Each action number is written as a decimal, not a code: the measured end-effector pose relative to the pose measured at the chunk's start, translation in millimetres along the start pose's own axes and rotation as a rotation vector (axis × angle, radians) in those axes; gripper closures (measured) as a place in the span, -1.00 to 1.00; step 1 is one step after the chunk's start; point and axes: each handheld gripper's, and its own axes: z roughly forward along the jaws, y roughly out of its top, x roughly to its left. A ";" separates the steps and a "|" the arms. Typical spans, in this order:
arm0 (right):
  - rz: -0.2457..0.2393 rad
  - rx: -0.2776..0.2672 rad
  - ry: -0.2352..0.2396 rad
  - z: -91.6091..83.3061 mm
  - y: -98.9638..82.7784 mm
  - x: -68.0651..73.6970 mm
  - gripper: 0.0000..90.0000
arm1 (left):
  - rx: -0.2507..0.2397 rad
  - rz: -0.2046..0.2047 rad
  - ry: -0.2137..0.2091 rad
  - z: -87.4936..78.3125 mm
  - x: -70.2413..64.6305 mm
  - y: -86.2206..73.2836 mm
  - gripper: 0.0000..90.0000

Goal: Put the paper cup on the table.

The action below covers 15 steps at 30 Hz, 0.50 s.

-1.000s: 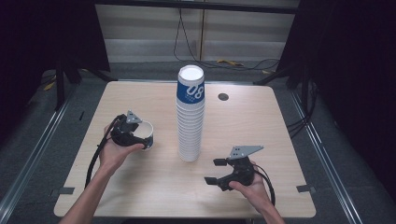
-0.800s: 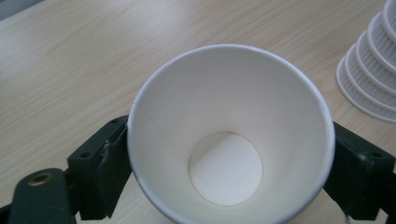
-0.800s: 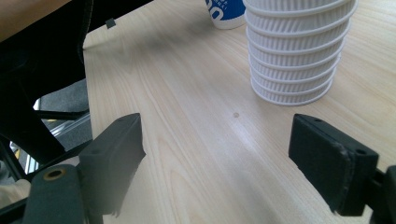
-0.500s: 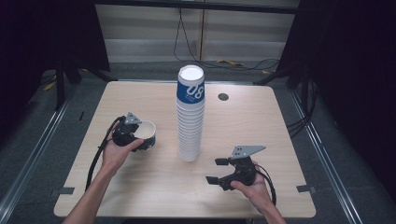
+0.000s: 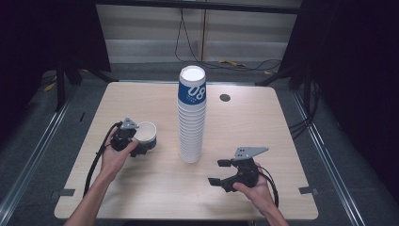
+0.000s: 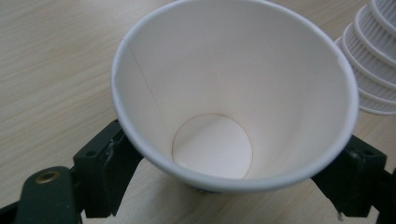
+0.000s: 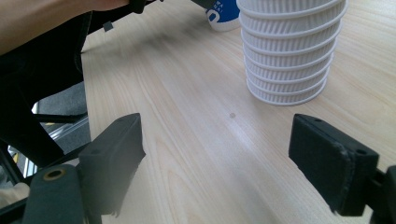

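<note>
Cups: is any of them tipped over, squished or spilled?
No. The stack stands straight on the table. The single cup sits upright between the left gripper's jaws, round and clean inside. Nothing spilled.

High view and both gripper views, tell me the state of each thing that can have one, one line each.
Single paper cup: upright, empty, clamped between jaws.
Stack of paper cups: upright, nested tall, untouched.
Left gripper: shut on the single paper cup.
Right gripper: open, nothing between jaws, above the table.
</note>
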 end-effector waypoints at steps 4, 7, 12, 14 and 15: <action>0.001 -0.009 -0.005 -1.5 -0.1 -0.1 -0.60 | -0.001 -0.011 0.005 -0.4 1.4 -7.2 -0.64; 0.011 -0.018 -0.010 -2.1 -0.5 -1.3 -0.60 | -0.029 -0.053 -0.002 -3.8 4.3 -12.7 -0.64; 0.016 -0.029 -0.031 -2.5 -1.1 -0.9 -0.60 | -0.057 -0.043 0.017 -8.0 1.7 -17.8 -0.64; 0.018 -0.033 -0.044 -3.0 -1.1 -1.1 -0.60 | -0.050 -0.027 0.005 -9.2 -0.1 -19.2 -0.64; 0.018 -0.033 -0.044 -3.0 -1.1 -1.1 -0.60 | -0.050 -0.027 0.005 -9.2 -0.1 -19.2 -0.64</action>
